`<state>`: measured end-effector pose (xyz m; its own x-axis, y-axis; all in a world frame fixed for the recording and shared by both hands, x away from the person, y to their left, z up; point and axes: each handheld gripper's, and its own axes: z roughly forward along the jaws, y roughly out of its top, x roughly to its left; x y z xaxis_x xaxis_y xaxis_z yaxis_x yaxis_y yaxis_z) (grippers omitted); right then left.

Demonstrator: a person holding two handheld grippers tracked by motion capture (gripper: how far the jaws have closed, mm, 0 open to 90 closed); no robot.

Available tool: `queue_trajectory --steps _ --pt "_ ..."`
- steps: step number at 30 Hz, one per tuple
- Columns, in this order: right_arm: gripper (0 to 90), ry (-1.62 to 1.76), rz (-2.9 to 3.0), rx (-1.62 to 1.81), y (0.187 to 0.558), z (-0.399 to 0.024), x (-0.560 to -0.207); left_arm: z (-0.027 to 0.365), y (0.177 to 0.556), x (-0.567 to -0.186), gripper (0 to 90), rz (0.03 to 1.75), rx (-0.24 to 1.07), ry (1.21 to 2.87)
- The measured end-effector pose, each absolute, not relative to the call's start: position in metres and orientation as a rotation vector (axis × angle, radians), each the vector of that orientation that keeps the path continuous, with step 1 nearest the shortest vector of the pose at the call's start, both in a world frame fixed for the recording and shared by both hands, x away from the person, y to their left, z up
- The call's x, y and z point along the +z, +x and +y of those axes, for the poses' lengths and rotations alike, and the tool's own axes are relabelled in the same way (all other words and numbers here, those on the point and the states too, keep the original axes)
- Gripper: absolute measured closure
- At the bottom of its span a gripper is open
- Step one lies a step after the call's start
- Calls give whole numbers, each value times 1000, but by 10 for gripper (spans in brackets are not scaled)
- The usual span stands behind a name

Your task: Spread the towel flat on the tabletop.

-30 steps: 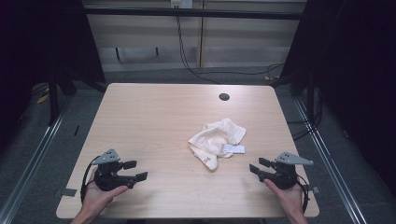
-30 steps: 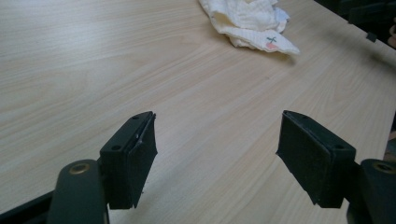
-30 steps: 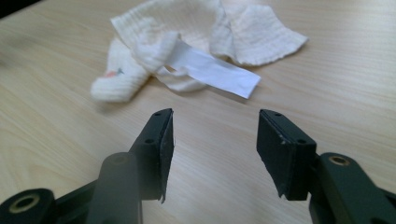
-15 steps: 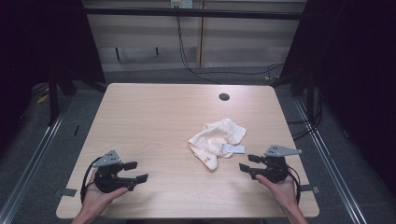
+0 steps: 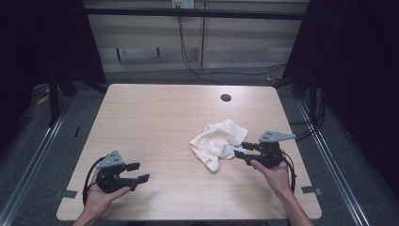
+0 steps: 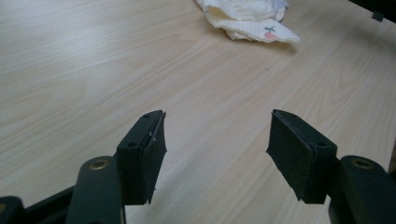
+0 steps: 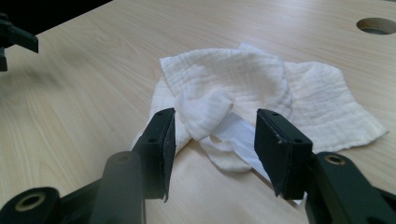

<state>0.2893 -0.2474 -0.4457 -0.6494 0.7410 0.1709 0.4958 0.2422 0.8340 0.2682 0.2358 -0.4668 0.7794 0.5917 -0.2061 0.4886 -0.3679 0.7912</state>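
Black, the left gripper (image 5: pixel 137 172) rests at the worktop's (image 5: pixel 155 117) near-left corner, jaws apart but just narrowing on nothing. Right of centre lies the crumpled white cloth (image 5: pixel 217 139); the right gripper (image 5: pixel 243 149) reaches its edge, jaws just narrowing, not yet pinching it.

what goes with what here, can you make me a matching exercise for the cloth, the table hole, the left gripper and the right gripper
Things:
1. cloth
2. hole
3. left gripper
4. right gripper

States or places:
A. open over bare wood, far from the cloth
B. crumpled, white, right of the table's middle
C. open, jaws at the cloth's edge
D. round, dark, near the table's far edge

Pairs: 1-B, 2-D, 3-A, 4-C
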Motion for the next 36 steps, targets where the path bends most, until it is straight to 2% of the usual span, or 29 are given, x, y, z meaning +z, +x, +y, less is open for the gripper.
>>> queue_trajectory --steps 2,3,6,10,18,23,26,28,36 --pt "488 1175 2254 1369 297 -246 -446 236 268 -467 349 799 129 2029" --pt "525 1182 2221 1366 301 -245 -445 236 268 -467 343 800 111 2019" --pt "552 1176 2212 1382 308 -246 -445 235 267 -467 399 782 109 2027" --pt "566 1161 2245 1365 318 -245 -446 233 267 -467 404 778 106 2027" --pt "525 1172 2290 1339 335 -244 -453 229 270 -468 398 790 107 2033" --pt "459 1197 2266 1247 348 -245 -457 229 269 -468 389 785 113 2034" --pt "459 1209 2274 1252 357 -245 -461 229 269 -468 372 785 117 2040" --pt "452 1224 2314 1249 367 -243 -467 228 269 -468 370 800 66 2005" --pt "436 1230 2356 1221 384 -238 -475 227 267 -467 374 774 88 2023"
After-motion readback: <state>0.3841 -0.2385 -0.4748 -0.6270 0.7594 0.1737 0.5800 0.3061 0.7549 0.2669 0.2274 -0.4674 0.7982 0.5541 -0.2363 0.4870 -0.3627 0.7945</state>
